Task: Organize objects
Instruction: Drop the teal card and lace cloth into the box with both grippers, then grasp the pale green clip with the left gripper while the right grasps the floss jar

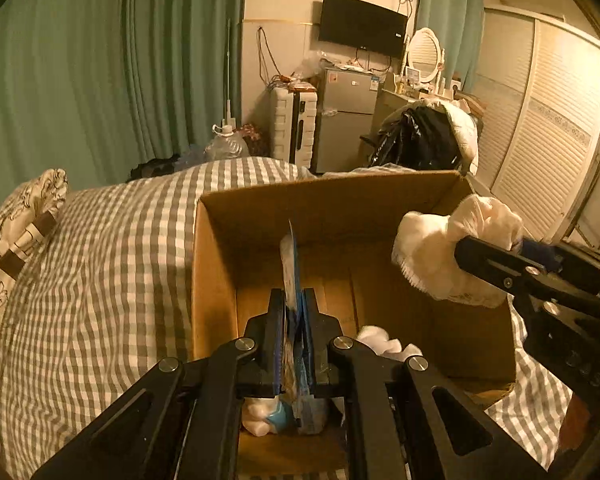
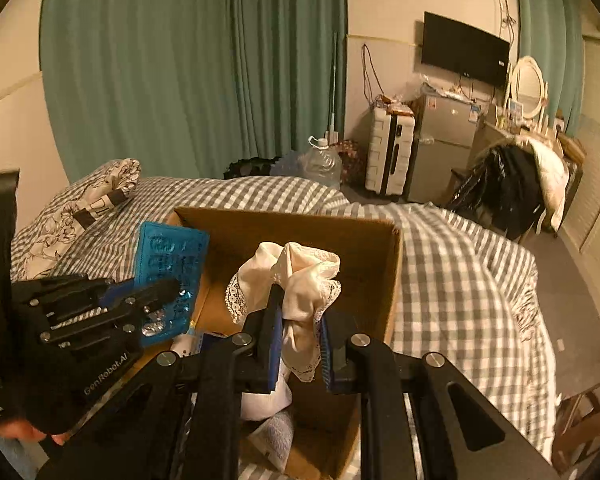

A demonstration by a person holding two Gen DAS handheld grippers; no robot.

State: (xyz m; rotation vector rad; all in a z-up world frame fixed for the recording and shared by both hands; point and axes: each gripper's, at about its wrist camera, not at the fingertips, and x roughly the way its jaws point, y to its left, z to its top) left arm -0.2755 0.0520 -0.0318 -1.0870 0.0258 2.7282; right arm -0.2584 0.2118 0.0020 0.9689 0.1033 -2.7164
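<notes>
Cardboard box [image 1: 332, 208], one blue packet [image 2: 172, 264], one lace cloth [image 2: 300, 280]

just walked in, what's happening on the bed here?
A person is packing items into an open cardboard box on the checkered bedspread. The left gripper is shut on a flat blue packet, held over the box. The right gripper is shut on a bunched cream lace-trimmed cloth, also above the box. A few white items already lie inside.
</notes>
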